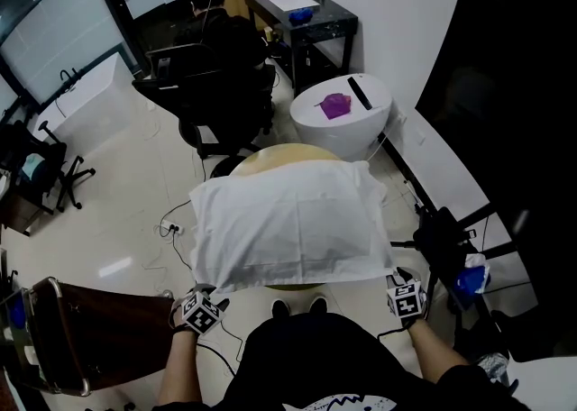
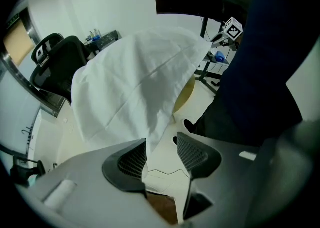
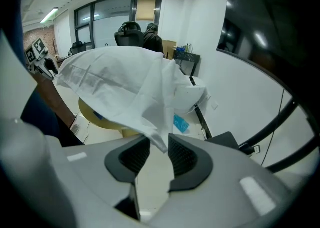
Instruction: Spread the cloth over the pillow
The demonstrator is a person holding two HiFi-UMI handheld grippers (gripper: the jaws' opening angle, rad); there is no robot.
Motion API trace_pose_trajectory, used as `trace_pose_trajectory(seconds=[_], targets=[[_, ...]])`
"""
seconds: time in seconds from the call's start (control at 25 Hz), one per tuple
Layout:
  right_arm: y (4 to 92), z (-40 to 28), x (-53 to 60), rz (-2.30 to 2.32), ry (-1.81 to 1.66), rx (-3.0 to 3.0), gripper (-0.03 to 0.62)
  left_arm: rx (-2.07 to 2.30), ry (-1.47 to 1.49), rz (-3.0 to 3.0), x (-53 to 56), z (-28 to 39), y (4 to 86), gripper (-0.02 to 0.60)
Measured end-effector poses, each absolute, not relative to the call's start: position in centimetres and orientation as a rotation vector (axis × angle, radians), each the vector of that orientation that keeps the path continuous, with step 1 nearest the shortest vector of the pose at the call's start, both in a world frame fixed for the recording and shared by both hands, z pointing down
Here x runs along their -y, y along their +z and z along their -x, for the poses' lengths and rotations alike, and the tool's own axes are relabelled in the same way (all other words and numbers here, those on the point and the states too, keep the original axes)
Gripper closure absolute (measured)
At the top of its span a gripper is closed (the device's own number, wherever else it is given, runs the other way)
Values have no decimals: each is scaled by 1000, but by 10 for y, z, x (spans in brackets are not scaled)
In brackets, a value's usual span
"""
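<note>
The cloth (image 1: pixel 288 220) is lying across the middle of the head view, draped over a soft bulge that is resting on a round table (image 1: pixel 279 153). The pillow itself is hiding under the cloth, so only its swell is showing.

Both grippers are sitting at the bottom of that view, one at each near corner of the cloth. This is probably because holding the two corners apart is what keeps the near edge stretched and square over the pillow.

The left gripper (image 2: pixel 161 156) is standing released, its jaws apart. A corner of the cloth (image 2: pixel 150 139) is hanging down into the gap beside the left jaw without being pinched. The right gripper (image 3: pixel 159 156) is likewise released. The other corner (image 3: pixel 159 142) is dangling between its jaws, and neither pad is pressing on it.

The cloth is looking white, thin and lightly creased, with fold lines running across it. It is covering the bulge from edge to edge and drooping a little over the near side, so the spreading is looking all but done.
</note>
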State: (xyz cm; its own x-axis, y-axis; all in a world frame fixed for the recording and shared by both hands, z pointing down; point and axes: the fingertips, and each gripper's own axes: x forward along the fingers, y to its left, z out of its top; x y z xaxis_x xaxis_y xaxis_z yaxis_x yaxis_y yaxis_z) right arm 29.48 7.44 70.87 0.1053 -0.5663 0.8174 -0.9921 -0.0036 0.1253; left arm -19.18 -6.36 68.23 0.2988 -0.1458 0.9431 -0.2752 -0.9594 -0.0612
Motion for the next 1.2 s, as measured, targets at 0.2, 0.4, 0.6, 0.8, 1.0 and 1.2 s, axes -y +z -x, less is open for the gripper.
trace_pose_trajectory(seconds=[0.2,0.4,0.6,0.8,1.0,1.2], targets=[[706,-297,-79,-1653,743,1573,432,427,1719,-2512,72,173,658,385],[695,-299,-85,-1677,749,1607,413,447,1653,-2635,86,141,623,382],[661,-303,-81,-1750,674,1642,411,438,1609,-2758,98,107,590,382],[634,-301,-81,-1782,618,1644,413,368,1551,-2855,105,78,568,382],[632,-293,-99,-1816,655,1584,412,271,1528,-2930,117,61,565,382],[629,-289,-109,-1879,668,1517,413,163,1493,-2991,121,44,562,382]])
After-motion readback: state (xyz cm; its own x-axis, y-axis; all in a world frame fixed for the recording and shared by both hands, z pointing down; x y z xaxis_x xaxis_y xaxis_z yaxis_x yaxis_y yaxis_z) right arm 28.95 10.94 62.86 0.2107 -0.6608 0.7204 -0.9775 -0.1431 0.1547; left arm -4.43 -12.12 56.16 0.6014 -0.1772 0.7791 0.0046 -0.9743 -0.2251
